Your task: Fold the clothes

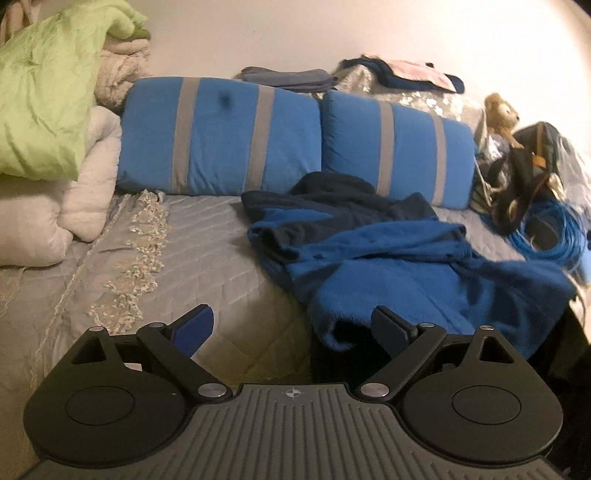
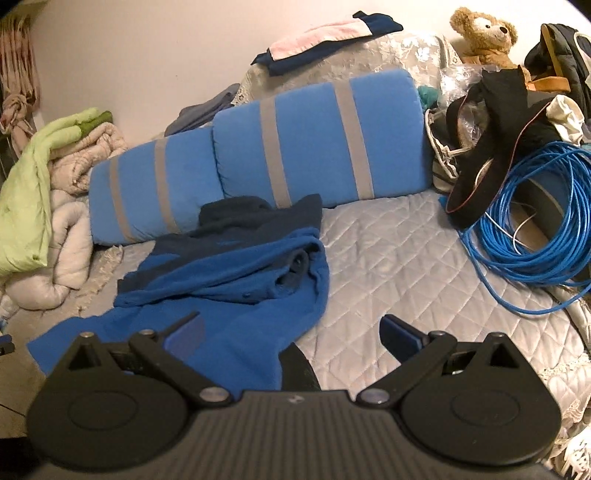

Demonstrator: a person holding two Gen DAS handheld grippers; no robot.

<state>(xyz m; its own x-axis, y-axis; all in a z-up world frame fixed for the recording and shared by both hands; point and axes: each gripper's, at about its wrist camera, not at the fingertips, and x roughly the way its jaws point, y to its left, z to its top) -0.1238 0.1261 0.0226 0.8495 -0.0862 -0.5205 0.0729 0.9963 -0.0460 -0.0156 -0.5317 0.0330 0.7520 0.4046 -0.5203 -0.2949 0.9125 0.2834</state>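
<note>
A rumpled blue fleece garment (image 1: 388, 258) lies unfolded on a grey quilted bedspread (image 1: 207, 240), its long axis running from the far end, where a dark navy collar section (image 2: 236, 214) bunches against two blue pillows with grey stripes (image 1: 218, 136), toward the near edge of the bed, where its hem spills over the side. The fabric is bright blue and fuzzy with darker navy panels at the far end, creased and partly doubled over itself, with a row of small snaps visible along one front edge. The left gripper (image 1: 295, 325) hovers at the near edge with its jaws spread wide, the right finger just over the garment's near hem and the left finger over bare quilt, nothing held. The right gripper (image 2: 291, 332) is likewise spread apart and empty, its left finger above the blue fleece and its right finger above the bedspread. To the right of the garment sit a coil of blue cable (image 2: 528, 236), a dark bag (image 2: 491, 147) and a teddy bear (image 2: 484, 33); to the left, a light green quilt (image 1: 48, 96) tops a pile of pale bedding, and folded clothes (image 2: 325, 37) rest beyond the pillows.
</note>
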